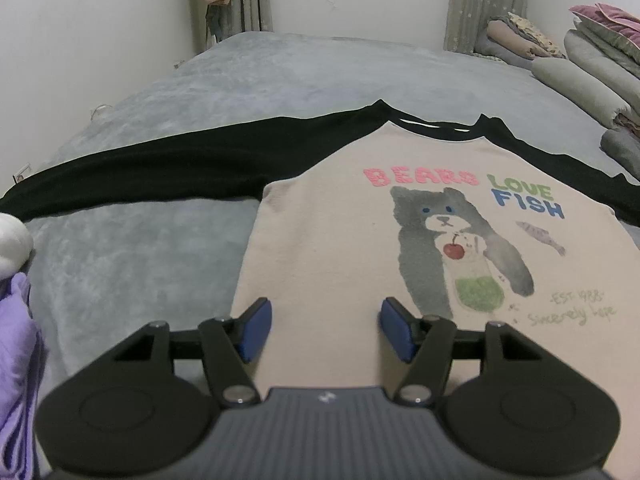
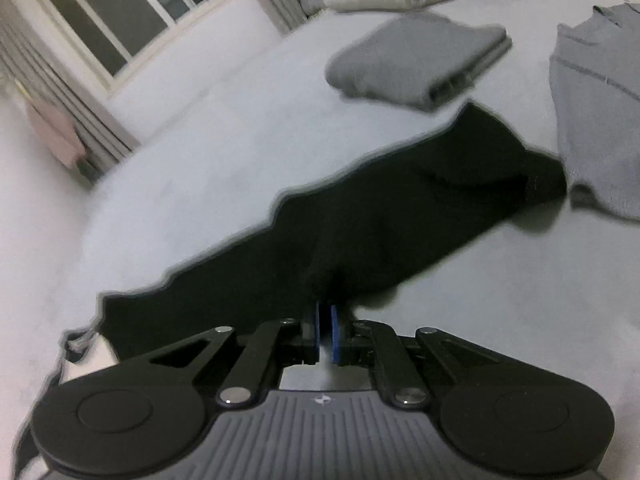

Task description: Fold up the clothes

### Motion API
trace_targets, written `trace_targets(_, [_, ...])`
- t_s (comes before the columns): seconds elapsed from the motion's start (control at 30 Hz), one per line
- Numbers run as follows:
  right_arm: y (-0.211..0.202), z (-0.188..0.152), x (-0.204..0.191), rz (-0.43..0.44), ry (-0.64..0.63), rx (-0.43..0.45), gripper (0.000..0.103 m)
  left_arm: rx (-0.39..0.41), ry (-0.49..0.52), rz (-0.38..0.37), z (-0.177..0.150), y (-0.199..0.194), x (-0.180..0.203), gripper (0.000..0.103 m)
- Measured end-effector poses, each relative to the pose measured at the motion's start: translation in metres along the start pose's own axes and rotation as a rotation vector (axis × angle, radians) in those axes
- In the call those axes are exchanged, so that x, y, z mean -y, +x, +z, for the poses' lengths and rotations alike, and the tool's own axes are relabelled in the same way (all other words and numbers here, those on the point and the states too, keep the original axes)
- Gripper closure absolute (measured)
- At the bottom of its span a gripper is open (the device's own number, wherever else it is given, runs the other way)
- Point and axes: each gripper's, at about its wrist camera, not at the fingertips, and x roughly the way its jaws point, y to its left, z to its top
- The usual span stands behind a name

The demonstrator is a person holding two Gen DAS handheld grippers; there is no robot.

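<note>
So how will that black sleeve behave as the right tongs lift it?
Probably floppy: the black sleeve bunches at the right tongs and its edges lie wavy. Likely light. It may drag on the plush bedspread.

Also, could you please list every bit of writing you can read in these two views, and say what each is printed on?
"BEARS" in pink, on the shirt chest.
"LOVE" in green, right of it.
"FISH" in blue, under "LOVE".
"EST 1988", small grey-green script near the hem; the digits are uncertain.
"Sincerely" plus one more word, below that; the last word is too blurred to read.
Right wrist view: no text; only a small logo mark on each gripper body.
</note>
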Motion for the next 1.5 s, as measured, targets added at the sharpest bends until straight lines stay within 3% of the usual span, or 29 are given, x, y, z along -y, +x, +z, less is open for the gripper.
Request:
trace_targets(0.2, [-0.03,0.009,-0.013,-0.043,-0.064,0.121,0.088,-0.002,0.003,0.001,0.0,0.0,0.003,0.041])
trace_targets(0.27, [-0.034,0.011,-0.011,-0.047,-0.066,0.126,0.08,-0.003,0.001,-0.001,0.0,0.0,0.003,0.041])
trace_targets(0.43, [-0.036,0.02,0.035,-0.101,0.069,0.084,0.08,-0.005,-0.004,-0.003,0.001,0.0,0.003,0.041])
trace_targets(0.6, [-0.045,0.032,0.084,-0.027,0.261,0.112,0.074,-0.004,0.004,0.002,0.001,0.001,0.004,0.039])
trace_targets(0.67, [-0.038,0.034,0.085,-0.029,0.26,0.123,0.071,-0.003,0.007,0.003,0.0,0.001,0.004,0.039])
trace_targets(0.7, [-0.033,0.036,0.084,-0.034,0.252,0.129,0.071,-0.002,0.007,0.002,0.0,0.001,0.004,0.039])
trace_targets(0.77, [-0.026,0.039,0.079,-0.068,0.213,0.134,0.095,-0.001,0.006,-0.001,0.0,0.001,0.003,0.039])
trace_targets(0.83, [-0.031,0.047,0.067,-0.118,0.125,0.166,0.1,-0.001,0.005,0.0,0.0,0.002,0.004,0.039])
trace_targets(0.9, [-0.047,0.057,0.06,-0.152,0.071,0.234,0.1,-0.001,0.007,0.005,0.0,0.002,0.005,0.039])
trace_targets(1.0, [-0.057,0.07,0.06,-0.206,0.032,0.25,0.1,0.001,0.012,0.01,0.0,0.002,0.006,0.038])
trace_targets(1.2, [-0.032,0.067,0.048,-0.266,-0.1,0.152,0.1,0.001,0.011,0.005,0.0,0.002,0.004,0.038])
trace_targets(1.3, [-0.029,0.061,0.058,-0.257,-0.041,0.143,0.093,0.001,0.011,0.002,0.0,0.002,0.004,0.038])
trace_targets(1.37, [-0.035,0.06,0.071,-0.22,0.028,0.161,0.083,0.0,0.011,0.001,0.0,0.002,0.004,0.038])
trace_targets(1.5, [-0.056,0.065,0.098,-0.203,0.16,0.221,0.079,0.0,0.013,0.006,0.0,0.002,0.005,0.038])
